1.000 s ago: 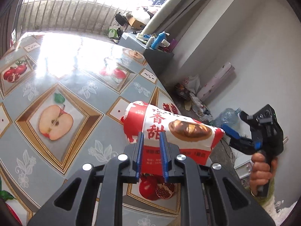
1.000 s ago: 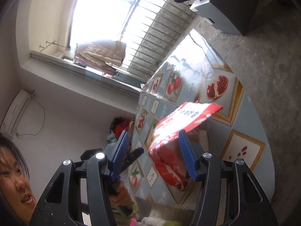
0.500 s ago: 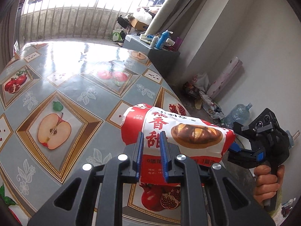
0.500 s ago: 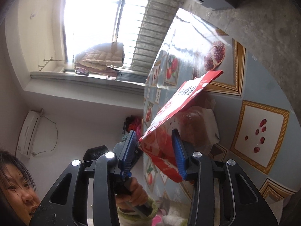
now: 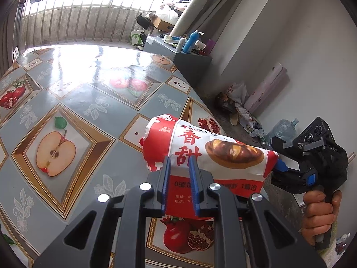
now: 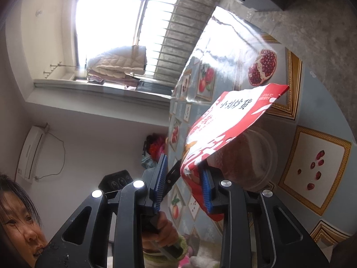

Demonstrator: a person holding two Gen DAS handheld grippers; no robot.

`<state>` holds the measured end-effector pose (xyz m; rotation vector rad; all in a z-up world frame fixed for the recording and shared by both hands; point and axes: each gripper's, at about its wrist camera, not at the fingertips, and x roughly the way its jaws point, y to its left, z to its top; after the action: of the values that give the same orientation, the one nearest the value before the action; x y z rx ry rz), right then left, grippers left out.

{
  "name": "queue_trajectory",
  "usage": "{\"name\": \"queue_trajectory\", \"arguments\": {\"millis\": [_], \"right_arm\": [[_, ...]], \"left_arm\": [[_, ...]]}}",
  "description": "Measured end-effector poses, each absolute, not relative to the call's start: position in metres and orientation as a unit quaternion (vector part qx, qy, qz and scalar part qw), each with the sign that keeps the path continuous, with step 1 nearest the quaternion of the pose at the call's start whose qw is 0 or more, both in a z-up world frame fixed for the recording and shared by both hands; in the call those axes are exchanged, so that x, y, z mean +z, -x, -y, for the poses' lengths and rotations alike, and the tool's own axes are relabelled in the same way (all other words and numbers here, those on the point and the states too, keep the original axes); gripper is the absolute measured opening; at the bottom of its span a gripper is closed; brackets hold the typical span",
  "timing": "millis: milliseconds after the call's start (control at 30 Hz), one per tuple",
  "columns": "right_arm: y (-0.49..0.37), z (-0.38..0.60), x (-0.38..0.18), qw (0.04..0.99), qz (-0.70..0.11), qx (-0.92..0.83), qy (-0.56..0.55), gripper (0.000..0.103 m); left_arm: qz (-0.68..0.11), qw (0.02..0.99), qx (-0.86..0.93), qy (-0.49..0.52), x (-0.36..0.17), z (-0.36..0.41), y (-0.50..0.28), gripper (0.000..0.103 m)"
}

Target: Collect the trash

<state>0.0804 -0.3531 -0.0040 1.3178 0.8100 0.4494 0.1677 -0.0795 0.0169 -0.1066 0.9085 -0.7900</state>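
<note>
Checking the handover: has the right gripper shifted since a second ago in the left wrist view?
Yes. The right gripper has come in against the snack bag, jaws closing around its end, and sits lower against the water bottle on the floor.

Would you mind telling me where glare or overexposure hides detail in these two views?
Left wrist view: window light washes out the far tablecloth in a white sheen, while the red snack bag stays sharp and readable. Right wrist view: the window is blown out white, and glare streaks the tablecloth's far end; edges bend with fisheye distortion.
</note>
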Motion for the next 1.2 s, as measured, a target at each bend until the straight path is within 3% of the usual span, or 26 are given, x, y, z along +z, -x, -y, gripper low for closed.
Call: {"name": "queue_trajectory", "arguments": {"millis": [67, 167, 533, 867, 967, 1100, 1200], "right_arm": [[-0.08, 0.352, -0.005, 0.694, -0.364, 0.199, -0.588, 0.014], [-0.082, 0.349, -0.007, 0.687, -0.359, 0.211, -0.596, 0.006], [-0.069, 0.369, 0.026, 0.697, -0.27, 0.255, -0.613, 0.002], [0.006, 0.433, 0.061, 0.75, -0.195, 0.188, -0.603, 0.002], [0.028, 0.44, 0.061, 0.761, -0.194, 0.156, -0.599, 0.002], [0.041, 0.445, 0.05, 0.765, -0.208, 0.115, -0.599, 0.002], [0.037, 0.441, 0.035, 0.756, -0.226, 0.102, -0.606, 0.002]], "left_arm": [[-0.427, 0.824, -0.37, 0.05, 0.016, 0.08, -0.167, 0.015], [-0.426, 0.823, -0.371, 0.051, 0.016, 0.079, -0.168, 0.015], [-0.384, 0.829, -0.395, 0.094, 0.051, 0.051, -0.164, 0.015], [-0.397, 0.816, -0.412, 0.078, 0.045, 0.07, -0.157, 0.015], [-0.402, 0.81, -0.423, 0.06, 0.04, 0.084, -0.155, 0.019], [-0.403, 0.811, -0.424, 0.033, 0.036, 0.104, -0.152, 0.052], [-0.403, 0.808, -0.429, -0.006, 0.028, 0.124, -0.15, 0.059]]}}
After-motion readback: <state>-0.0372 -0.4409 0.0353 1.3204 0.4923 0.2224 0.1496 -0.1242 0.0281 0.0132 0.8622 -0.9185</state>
